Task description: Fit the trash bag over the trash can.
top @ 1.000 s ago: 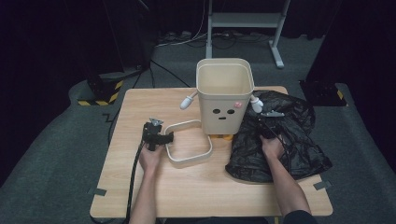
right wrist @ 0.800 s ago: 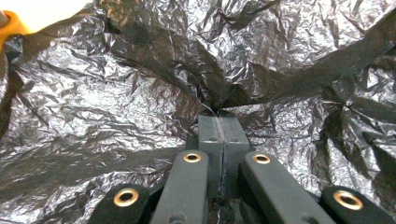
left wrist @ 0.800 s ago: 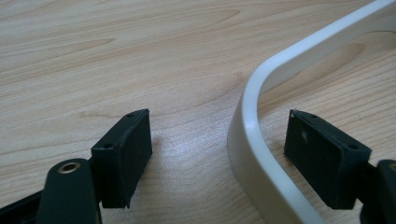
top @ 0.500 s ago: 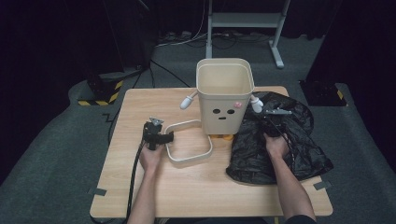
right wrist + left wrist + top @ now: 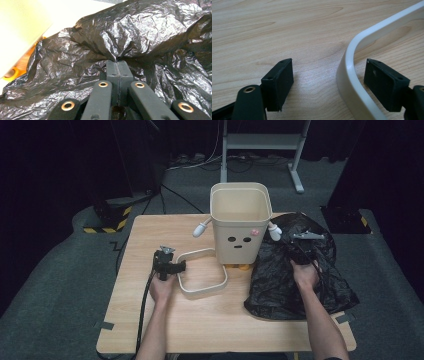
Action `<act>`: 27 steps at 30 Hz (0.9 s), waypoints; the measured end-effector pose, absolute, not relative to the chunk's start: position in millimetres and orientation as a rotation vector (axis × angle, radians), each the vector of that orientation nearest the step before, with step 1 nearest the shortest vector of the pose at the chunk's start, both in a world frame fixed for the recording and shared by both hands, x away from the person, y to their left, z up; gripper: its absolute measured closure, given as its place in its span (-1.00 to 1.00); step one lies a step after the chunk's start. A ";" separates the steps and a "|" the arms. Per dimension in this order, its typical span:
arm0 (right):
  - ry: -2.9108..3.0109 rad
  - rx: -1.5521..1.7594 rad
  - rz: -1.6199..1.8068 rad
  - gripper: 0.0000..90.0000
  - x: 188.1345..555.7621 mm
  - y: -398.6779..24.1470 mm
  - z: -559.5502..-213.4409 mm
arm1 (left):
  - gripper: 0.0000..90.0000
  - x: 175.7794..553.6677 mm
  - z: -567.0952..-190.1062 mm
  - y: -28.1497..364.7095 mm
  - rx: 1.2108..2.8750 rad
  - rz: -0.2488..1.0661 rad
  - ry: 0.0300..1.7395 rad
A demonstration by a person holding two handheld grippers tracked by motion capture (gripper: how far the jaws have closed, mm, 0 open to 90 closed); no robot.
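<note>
bin (image 5: 241, 222) at centre frame on table (image 5: 150, 235); ring (image 5: 201, 272) flat at its lower left, left gripper (image 5: 176, 268) astride ring's left side; bag (image 5: 280, 280) heaped at lower right, pinched by right gripper (image 5: 299, 251).

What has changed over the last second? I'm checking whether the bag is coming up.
The right gripper, shut on the black bag, has lifted, pulling a fold up. The left gripper, bin and white ring stayed put.
</note>
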State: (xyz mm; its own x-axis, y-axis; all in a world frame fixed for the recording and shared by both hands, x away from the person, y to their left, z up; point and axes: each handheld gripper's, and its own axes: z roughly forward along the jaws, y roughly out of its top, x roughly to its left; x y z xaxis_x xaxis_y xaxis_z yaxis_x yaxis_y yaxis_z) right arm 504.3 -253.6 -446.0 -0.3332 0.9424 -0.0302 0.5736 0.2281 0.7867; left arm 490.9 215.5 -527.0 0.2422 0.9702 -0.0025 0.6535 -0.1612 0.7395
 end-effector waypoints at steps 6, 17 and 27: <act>1.991 1.384 0.967 1.00 501.8 -257.0 -433.0 | -0.48 490.9 -527.0 215.5 1.893 0.652 1.482; 1.977 1.416 1.021 1.00 495.3 -279.5 -413.7 | -0.48 490.9 -527.0 215.5 1.893 0.652 1.482; 1.982 1.391 0.984 1.00 491.8 -289.6 -399.0 | -0.47 491.1 -527.0 215.5 1.893 0.652 1.482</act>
State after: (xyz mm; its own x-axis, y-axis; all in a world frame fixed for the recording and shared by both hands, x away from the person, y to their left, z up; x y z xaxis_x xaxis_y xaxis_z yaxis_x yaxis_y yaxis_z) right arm 491.8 -289.6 -399.0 -0.3360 0.9418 -0.0089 0.5622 0.2081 0.8004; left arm 491.1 215.5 -527.0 0.2411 0.9705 -0.0035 0.6536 -0.1596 0.7398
